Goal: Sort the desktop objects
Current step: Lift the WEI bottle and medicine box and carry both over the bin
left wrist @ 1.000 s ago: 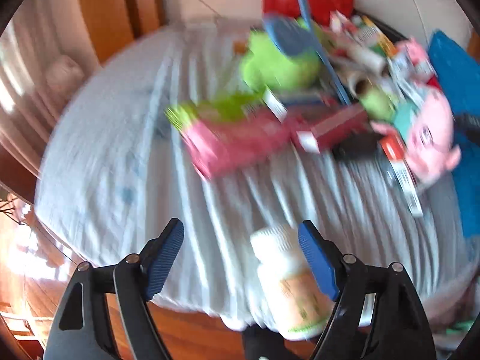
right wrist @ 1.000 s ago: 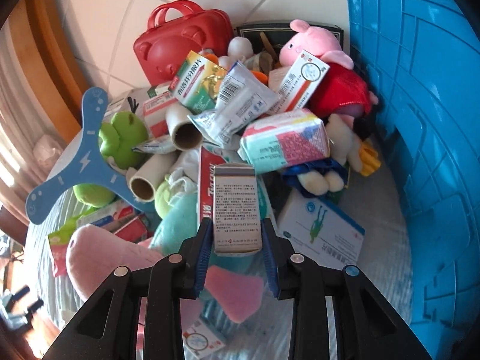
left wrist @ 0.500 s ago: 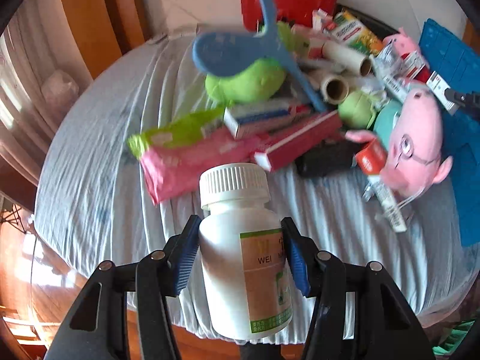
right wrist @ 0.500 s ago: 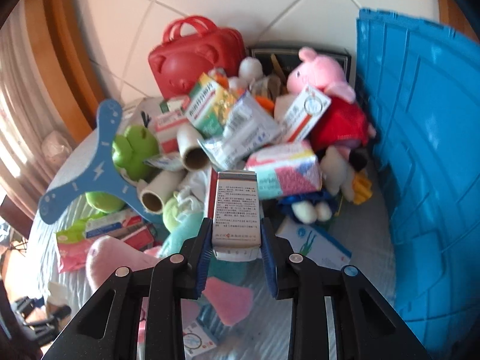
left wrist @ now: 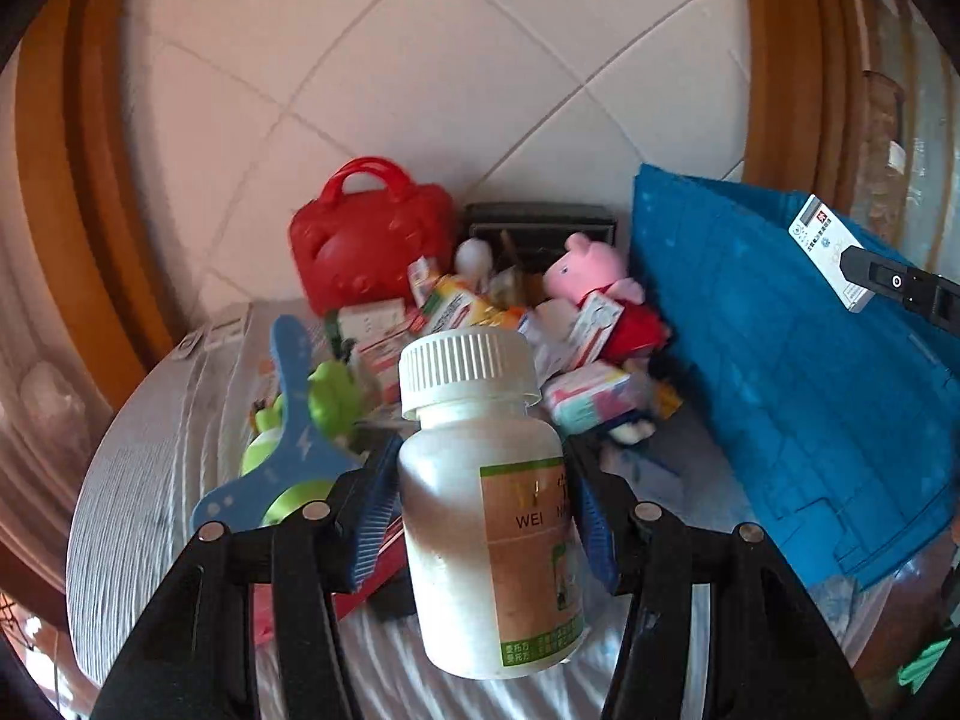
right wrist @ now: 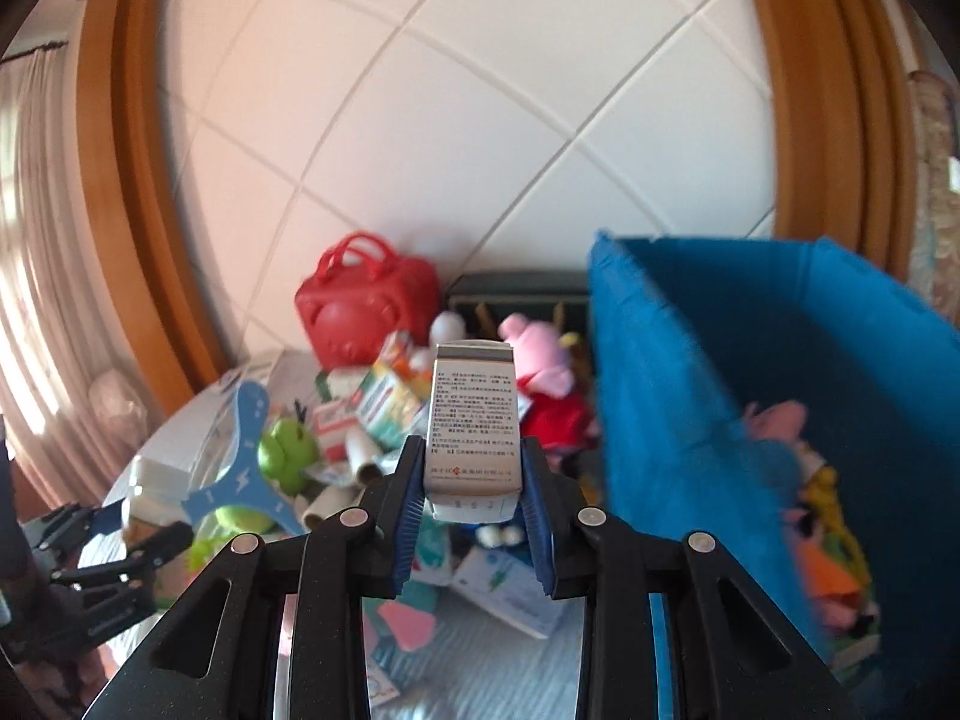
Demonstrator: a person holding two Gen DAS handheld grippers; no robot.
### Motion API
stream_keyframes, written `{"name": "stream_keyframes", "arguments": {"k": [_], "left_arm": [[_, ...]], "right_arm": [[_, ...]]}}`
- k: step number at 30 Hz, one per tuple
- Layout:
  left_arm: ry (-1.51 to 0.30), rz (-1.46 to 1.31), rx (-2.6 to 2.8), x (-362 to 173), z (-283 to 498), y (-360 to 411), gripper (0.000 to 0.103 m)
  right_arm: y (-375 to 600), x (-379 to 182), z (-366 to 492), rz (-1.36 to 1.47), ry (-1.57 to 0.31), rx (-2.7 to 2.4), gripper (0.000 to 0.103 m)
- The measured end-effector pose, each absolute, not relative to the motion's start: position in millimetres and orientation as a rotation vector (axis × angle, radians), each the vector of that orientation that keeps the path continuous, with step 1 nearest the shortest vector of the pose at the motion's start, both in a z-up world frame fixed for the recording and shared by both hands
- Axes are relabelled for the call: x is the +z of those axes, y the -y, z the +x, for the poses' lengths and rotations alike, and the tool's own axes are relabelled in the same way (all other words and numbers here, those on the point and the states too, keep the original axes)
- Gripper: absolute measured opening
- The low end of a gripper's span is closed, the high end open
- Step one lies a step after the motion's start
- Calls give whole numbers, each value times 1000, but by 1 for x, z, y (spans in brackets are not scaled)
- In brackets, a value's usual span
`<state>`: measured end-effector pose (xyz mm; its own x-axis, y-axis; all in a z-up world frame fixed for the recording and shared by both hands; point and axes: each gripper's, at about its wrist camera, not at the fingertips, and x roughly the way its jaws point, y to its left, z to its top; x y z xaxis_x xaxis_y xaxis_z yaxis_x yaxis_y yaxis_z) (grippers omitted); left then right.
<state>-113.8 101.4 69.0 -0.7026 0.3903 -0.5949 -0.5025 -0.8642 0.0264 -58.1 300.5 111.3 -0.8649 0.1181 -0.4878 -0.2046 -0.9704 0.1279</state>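
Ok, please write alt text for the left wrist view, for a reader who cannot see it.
The left gripper grips a white plastic pill bottle with a ribbed cap, raised above a cloth-covered table. Behind lie a red plastic handbag, a pink pig plush toy and a blue plastic bin.

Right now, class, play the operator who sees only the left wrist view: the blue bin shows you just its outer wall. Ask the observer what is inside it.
Observer: The right wrist view looks into the blue bin. Soft toys lie inside, pink, yellow and orange.
Operator: I see only one end of the box in the right tool. How is it held?
Observer: The right tool is shut on the white medicine box, with the pads on its two side faces and the printed side toward the camera.
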Motion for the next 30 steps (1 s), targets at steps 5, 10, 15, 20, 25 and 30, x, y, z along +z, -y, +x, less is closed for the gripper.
{"name": "stream_keyframes", "arguments": {"k": [5,10,15,20,25,30], "left_arm": [[-275,-712,2399,102,-91,-182,53],[-320,-655,2301,130,-61,-261,53],[-359,-708,2183,149,-53,-337,53],[-409,-881,2040,152,-67,-418,53],[-545,-1140,1909,117,-77,-497,53],[-716,-1363,1783,61,-80,-551,53]], "right_arm": [[-346,149,-14,-655,-226,2797,30],[-403,166,16,-650,-157,2712,30],[-472,170,31,-722,-143,2668,30],[-547,162,19,-954,-68,2614,30],[-600,132,-2,-1240,-32,2530,30],[-637,76,-29,-1616,-93,2400,30]]}}
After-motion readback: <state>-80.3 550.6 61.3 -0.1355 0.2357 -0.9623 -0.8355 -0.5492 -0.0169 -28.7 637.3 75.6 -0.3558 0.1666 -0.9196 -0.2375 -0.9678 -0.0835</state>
